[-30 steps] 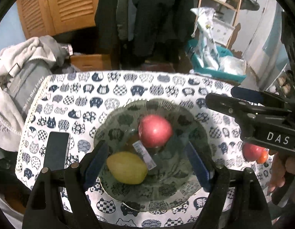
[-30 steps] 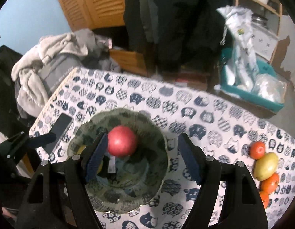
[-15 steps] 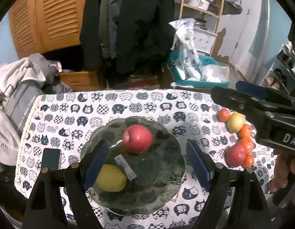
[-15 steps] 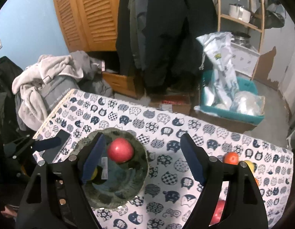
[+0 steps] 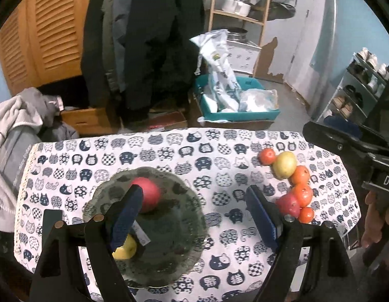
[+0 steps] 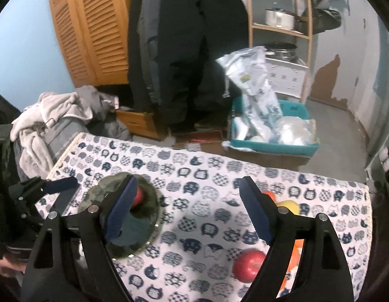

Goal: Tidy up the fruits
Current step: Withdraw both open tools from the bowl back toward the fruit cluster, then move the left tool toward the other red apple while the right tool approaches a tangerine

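Over the cat-print surface (image 6: 194,176), both grippers spread wide and empty. Left gripper (image 5: 194,216) above the plate (image 5: 169,264), already holding a red apple (image 5: 150,196) and a yellow fruit (image 5: 125,249). Right gripper (image 6: 187,209) between plate and loose pile: red apple (image 6: 248,264) down-right of its fingertips, just beside the oranges (image 6: 296,249). Right side clearly nearer; probably the next pick.

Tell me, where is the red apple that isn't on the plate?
The red apple lies on the cloth's right side, among the oranges, apart from the plate.
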A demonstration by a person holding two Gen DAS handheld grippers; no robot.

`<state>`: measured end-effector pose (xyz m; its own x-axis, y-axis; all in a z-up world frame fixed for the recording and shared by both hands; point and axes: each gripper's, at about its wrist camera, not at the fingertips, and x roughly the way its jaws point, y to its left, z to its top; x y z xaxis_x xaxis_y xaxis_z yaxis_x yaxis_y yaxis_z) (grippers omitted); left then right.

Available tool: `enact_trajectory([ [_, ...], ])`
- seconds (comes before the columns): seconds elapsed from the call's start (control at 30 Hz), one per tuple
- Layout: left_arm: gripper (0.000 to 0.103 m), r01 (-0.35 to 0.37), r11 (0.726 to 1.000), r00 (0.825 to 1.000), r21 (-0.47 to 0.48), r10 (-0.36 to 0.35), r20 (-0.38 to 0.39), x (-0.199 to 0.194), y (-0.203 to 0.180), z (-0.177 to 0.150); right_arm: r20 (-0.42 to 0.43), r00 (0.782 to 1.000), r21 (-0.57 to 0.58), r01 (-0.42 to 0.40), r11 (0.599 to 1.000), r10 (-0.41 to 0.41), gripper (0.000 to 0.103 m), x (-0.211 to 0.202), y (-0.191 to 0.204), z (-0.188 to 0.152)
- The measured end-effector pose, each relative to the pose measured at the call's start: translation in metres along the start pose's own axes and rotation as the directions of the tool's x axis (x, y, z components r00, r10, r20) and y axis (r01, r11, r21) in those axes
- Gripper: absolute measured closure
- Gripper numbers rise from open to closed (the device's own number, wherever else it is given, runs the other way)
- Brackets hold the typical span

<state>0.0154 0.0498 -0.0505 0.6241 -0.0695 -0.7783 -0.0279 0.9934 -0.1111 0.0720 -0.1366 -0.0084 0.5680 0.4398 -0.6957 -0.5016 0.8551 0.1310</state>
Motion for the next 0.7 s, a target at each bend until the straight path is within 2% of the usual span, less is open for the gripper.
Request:
enact_trajectory([
  [0.4, 0.018, 0.049, 0.996, 0.999, 0.072, -0.05, 0.012, 0.005, -0.049, 0.012, 0.019, 0.996, 0.072, 0.085, 0.994, -0.086, 0.019, -0.027, -0.063, -0.023],
  [0.7, 0.018, 0.092, 0.988, 0.996, 0.128, -0.09, -0.02, 0.02, -0.087, 0.014, -0.006, 0.991, 0.129, 0.137, 0.982, -0.137, 0.019, -0.035, -0.104, -0.041],
])
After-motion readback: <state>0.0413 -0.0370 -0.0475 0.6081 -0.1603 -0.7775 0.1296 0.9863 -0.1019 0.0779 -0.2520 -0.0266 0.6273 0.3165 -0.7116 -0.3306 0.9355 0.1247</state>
